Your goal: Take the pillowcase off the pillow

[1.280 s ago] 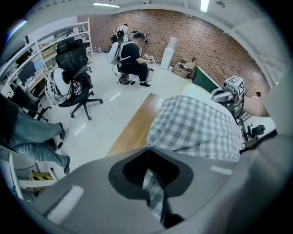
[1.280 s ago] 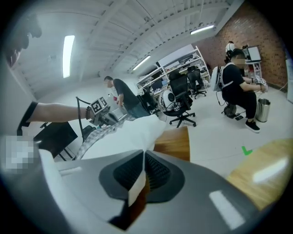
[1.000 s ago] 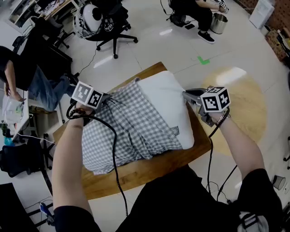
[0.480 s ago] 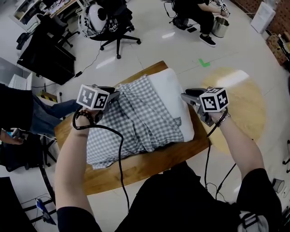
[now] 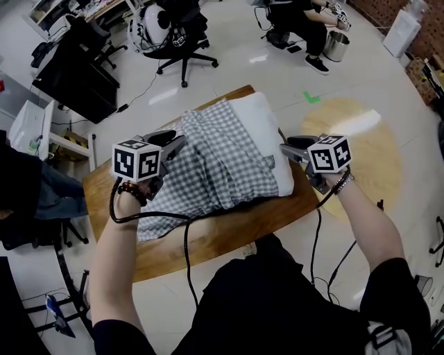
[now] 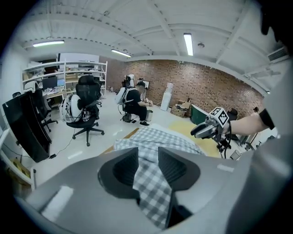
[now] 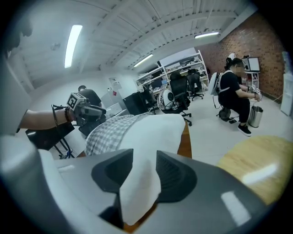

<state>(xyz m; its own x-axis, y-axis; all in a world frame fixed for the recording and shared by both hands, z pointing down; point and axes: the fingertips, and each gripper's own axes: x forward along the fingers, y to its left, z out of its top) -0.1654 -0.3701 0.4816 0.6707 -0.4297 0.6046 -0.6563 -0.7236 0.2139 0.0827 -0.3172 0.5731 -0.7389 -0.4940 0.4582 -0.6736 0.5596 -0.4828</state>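
Change from the earlier frame: the left hand-held gripper (image 5: 179, 142) has come up toward the camera at the left edge of the pillowcase (image 5: 215, 166). The right hand-held gripper (image 5: 284, 147) has shifted slightly along the right edge of the pillow (image 5: 267, 128). Both sets of jaws have just been opening.

Left hand-held gripper: the jaws stand at a moderate gap. A strip of the checked pillowcase runs between them and drapes back over the gripper body. The cloth fills the gap, but no pinch on it can be made out.

Right hand-held gripper: the jaws are likewise at a moderate gap. A white corner of the pillow lies between them and hangs toward the camera. It is not visibly clamped.

Task items: the pillow lies across the wooden worktop (image 5: 208, 246). The pillowcase is bunched over the pillow's left part, and its loose end trails onto the worktop toward the person's left arm. The pillow's right part is bare white and reaches close to the worktop's right edge.

Surroundings: a black office chair (image 5: 177, 38) stands on the floor beyond the worktop. Further back, a seated person (image 5: 298, 17) is next to a metal bin (image 5: 338, 40).
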